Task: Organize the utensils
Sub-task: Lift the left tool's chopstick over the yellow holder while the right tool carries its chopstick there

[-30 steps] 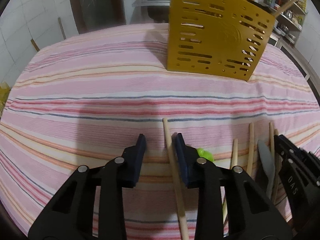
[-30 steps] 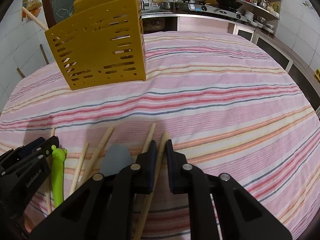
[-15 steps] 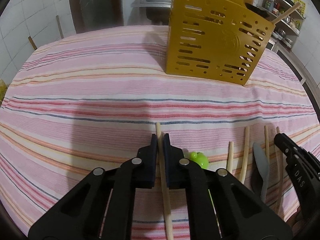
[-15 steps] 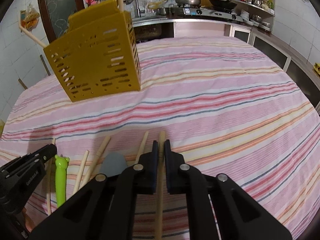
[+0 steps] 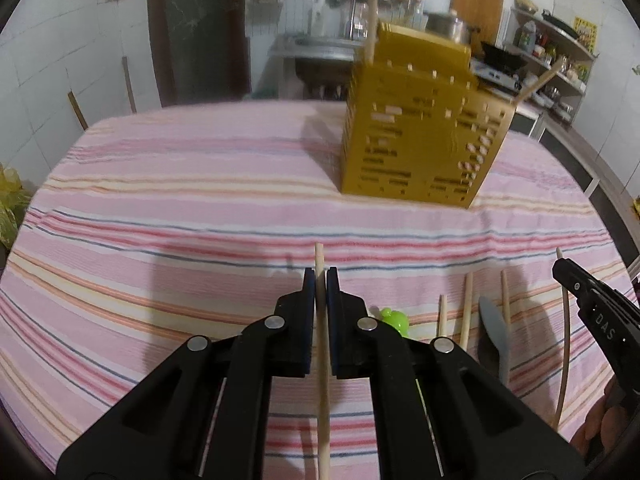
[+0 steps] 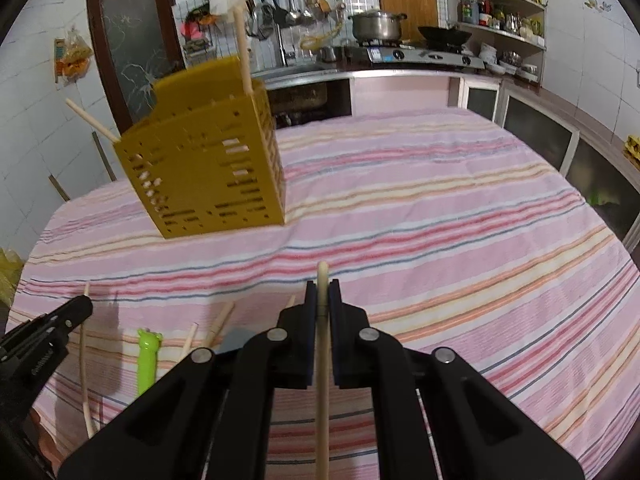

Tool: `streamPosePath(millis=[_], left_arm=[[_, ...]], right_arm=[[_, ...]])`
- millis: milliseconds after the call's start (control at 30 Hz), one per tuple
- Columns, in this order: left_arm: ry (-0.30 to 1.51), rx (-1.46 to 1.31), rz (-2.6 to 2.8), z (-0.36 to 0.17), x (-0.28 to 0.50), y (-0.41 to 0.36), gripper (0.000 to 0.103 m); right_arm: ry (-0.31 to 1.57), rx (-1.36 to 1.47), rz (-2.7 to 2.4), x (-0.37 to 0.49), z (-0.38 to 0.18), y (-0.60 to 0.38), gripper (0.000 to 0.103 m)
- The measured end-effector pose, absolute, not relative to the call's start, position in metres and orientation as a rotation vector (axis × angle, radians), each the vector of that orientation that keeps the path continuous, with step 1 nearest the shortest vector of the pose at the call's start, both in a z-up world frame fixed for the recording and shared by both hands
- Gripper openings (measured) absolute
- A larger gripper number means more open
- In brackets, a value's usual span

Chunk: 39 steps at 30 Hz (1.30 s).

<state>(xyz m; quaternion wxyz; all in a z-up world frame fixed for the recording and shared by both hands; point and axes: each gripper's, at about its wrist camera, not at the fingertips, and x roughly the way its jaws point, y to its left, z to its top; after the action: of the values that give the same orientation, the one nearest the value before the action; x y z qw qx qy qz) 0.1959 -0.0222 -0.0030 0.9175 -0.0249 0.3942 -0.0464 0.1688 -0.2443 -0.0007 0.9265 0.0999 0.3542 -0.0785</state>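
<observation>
My left gripper (image 5: 320, 276) is shut on a wooden chopstick (image 5: 323, 360), lifted above the striped cloth. My right gripper (image 6: 322, 286) is shut on another wooden chopstick (image 6: 322, 360), also lifted. A yellow slotted utensil holder (image 5: 416, 140) stands at the far side of the table with two sticks in it; it shows in the right wrist view (image 6: 208, 176) too. On the cloth near me lie more chopsticks (image 5: 466, 308), a grey spatula (image 5: 494, 328) and a green frog-headed utensil (image 6: 147, 360).
The table wears a pink striped cloth (image 6: 440, 208). A kitchen counter with a stove and pot (image 6: 376, 26) runs behind the table, with shelves at the right. A curved thin stick (image 6: 83, 360) lies at the near left edge.
The left gripper closed on its chopstick, and both grippers rose from the cloth with their chopsticks. Both views now look more level toward the holder.
</observation>
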Motion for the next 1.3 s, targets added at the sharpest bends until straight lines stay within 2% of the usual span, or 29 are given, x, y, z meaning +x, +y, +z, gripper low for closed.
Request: streamPosePath(millis=[600, 1300], left_arm=[[0.536, -0.114, -0.105, 0.057, 0.132, 0.024, 0.004], [0.337, -0.062, -0.092, 0.069, 0.079, 0.021, 0.004]], right_arm=[[0.400, 0.165, -0.031, 0.107, 0.057, -0.232, 0.006], [0.225, 0.121, -0.022, 0.057, 0.074, -0.221, 0.006]])
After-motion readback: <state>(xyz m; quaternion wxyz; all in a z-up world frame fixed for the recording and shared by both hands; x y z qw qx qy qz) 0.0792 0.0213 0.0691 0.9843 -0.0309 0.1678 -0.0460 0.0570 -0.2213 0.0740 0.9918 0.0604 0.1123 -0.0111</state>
